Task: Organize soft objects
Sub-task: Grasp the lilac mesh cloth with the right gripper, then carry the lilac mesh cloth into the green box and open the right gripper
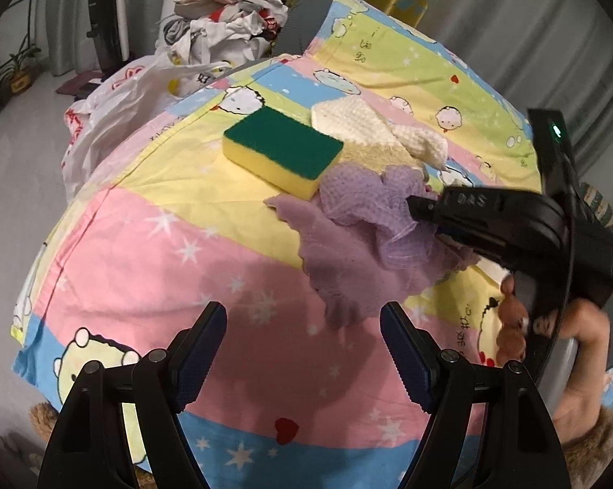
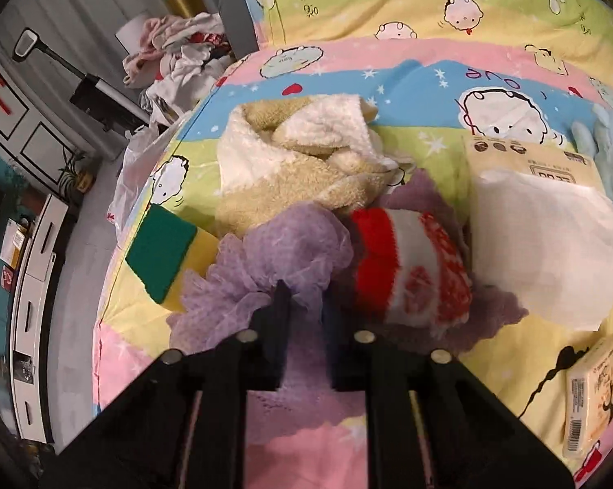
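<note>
On the bed [image 1: 163, 244], right claw [image 2: 304, 297] pinches the purple mesh pouf [image 2: 282, 252]; left claw [image 1: 304, 350] hangs spread; beside, a white plastic bag [image 1: 115, 110].

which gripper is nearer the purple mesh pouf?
Right. The right gripper is closed on the purple mesh pouf; the left gripper hangs open, short of it, over the bedsheet.

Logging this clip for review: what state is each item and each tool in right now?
left tool: open, empty, above the bedspread
right tool: shut on the purple mesh pouf
purple mesh pouf: bunched, pinched at its edge
sponge: flat, green side up
cream towel: crumpled
red and white sock: lying untouched
tissue pack: one tissue pulled out
</note>
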Tool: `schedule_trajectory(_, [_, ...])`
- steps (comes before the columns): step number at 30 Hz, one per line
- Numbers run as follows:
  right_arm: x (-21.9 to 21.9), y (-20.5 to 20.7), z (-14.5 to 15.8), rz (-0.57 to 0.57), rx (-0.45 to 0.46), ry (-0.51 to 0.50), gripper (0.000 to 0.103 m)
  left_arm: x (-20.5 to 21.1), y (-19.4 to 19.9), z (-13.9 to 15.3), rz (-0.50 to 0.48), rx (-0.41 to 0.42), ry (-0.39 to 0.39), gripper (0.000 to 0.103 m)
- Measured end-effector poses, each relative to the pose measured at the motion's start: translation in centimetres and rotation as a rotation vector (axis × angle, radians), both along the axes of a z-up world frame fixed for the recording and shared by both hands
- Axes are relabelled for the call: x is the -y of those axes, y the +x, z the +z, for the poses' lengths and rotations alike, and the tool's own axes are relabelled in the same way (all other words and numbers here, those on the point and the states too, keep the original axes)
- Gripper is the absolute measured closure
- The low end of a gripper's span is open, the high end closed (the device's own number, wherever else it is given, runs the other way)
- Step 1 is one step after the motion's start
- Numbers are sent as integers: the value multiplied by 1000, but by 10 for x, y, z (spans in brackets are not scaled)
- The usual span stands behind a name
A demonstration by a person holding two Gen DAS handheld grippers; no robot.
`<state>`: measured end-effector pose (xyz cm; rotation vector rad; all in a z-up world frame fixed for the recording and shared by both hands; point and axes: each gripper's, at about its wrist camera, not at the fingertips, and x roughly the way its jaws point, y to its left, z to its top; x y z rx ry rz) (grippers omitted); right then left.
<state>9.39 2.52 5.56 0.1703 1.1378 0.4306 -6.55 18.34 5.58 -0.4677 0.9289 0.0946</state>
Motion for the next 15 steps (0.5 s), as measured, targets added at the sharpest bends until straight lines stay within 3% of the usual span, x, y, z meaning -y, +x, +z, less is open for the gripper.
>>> schedule_trajectory(9, [79, -68, 49, -22, 53, 147, 94, 33, 2, 10, -129, 61, -101, 24])
schedule_trajectory(15, [115, -95, 34, -64, -12, 192, 93, 88, 15, -10, -301, 22, -152, 24])
